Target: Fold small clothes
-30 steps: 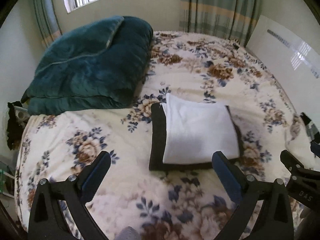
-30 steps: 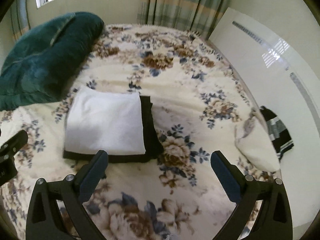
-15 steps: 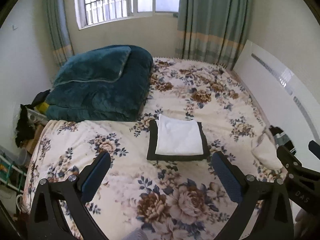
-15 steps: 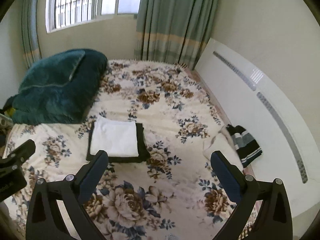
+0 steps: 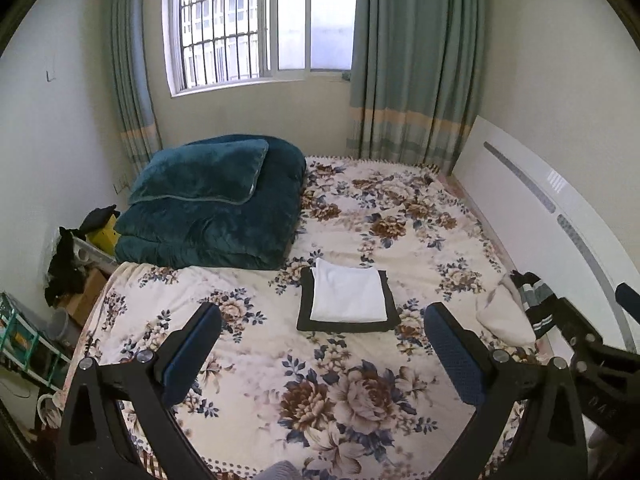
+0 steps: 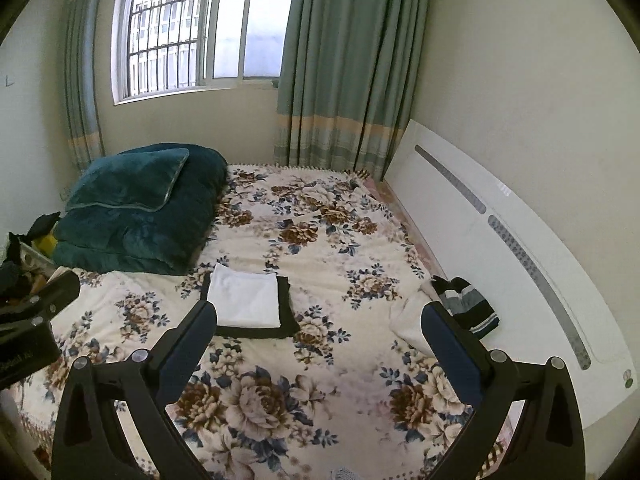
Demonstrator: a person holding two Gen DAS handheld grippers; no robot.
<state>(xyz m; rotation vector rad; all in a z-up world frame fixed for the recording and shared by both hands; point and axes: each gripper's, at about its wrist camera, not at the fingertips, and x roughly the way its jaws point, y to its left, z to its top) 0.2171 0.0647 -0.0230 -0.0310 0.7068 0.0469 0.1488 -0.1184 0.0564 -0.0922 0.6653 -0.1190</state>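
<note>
White folded cloth [image 5: 347, 295] stacked on black one [image 5: 305, 300], both grippers [image 5: 320, 344] [image 6: 318, 340] wide, empty; next: striped garment [image 6: 466, 306] at 3 o'clock.

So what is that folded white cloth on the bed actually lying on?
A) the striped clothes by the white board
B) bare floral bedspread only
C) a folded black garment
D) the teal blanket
C: the folded white cloth sits on top of a folded black garment, whose dark edges stick out around it, apart from the teal blanket.
</note>
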